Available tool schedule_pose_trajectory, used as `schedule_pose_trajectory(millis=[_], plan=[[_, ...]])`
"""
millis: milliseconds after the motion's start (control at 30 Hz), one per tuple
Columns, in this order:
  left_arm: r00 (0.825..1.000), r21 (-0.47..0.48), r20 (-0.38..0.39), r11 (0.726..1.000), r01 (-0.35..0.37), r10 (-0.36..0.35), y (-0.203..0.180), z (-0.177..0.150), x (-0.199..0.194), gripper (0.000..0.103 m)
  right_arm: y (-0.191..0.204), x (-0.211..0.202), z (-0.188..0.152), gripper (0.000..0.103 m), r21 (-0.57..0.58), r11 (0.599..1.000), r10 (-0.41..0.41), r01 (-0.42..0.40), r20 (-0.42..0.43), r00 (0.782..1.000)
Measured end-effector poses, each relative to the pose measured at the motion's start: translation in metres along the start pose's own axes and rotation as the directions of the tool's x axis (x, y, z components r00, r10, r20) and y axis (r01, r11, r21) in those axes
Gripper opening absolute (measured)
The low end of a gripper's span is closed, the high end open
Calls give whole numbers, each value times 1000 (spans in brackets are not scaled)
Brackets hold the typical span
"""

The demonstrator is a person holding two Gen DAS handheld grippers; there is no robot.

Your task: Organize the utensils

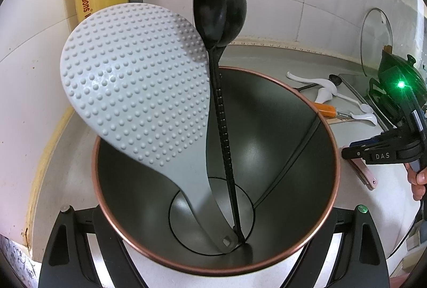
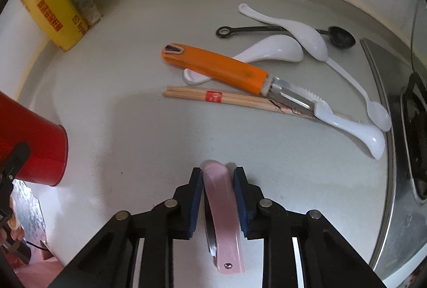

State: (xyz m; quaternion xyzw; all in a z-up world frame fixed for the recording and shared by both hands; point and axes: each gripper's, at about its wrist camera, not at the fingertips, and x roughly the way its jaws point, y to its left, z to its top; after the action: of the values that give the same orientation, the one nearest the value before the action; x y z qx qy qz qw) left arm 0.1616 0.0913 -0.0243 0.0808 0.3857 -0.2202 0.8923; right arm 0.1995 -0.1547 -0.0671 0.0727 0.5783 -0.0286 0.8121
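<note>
- Two hand-held grippers are shown over a pale grey kitchen counter (image 2: 133, 133) against a white tiled wall; on the counter the unsorted utensils lie scattered.
- A tall round metal utensil holder, red outside with a copper-coloured rim (image 1: 336, 154), is clamped between the fingers of the left gripper (image 1: 213, 208), one at each side. It is judged to be held this way so that it stays steady, with its mouth open to receive items.
- A grey dimpled plastic rice paddle (image 1: 138, 79) is already stood in the holder, handle down and blade up, leaning against the rim.
- A black plastic ladle (image 1: 221, 7) is stood beside it in the same way, bowl uppermost, so that the heads remain reachable.
- A slim black stick (image 1: 288, 162), perhaps chopsticks, is leaned across the holder's inside.
- A pink curved folding knife (image 2: 222, 213) with a steel blade edge lies just right of the holder and is taken up next. It is pinched across its width by the right gripper (image 2: 217, 181), whose blue pads appear pressed to its two sides. Its long axis runs along the fingers; the riveted end is nearest the camera, and the rounded end points away towards the loose pile. Whether it has left the counter cannot be told.
- An orange-handled peeler (image 2: 213, 66), wooden chopsticks (image 2: 213, 97) and white spoons (image 2: 272, 50) wait farther off.
</note>
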Motion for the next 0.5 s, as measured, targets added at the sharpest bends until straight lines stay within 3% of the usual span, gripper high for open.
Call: schedule_pose_trajectory(millis=[267,500], plan=[[1000,9,-22,1000,-20,20,-5,4,6,91,-18,-2,-14,25,64,997,36,-39,49,998],[999,32,-35,999,-27,28,-17,8,9,91,-41,-38,-35,24,86,995,45,-60,169,985]])
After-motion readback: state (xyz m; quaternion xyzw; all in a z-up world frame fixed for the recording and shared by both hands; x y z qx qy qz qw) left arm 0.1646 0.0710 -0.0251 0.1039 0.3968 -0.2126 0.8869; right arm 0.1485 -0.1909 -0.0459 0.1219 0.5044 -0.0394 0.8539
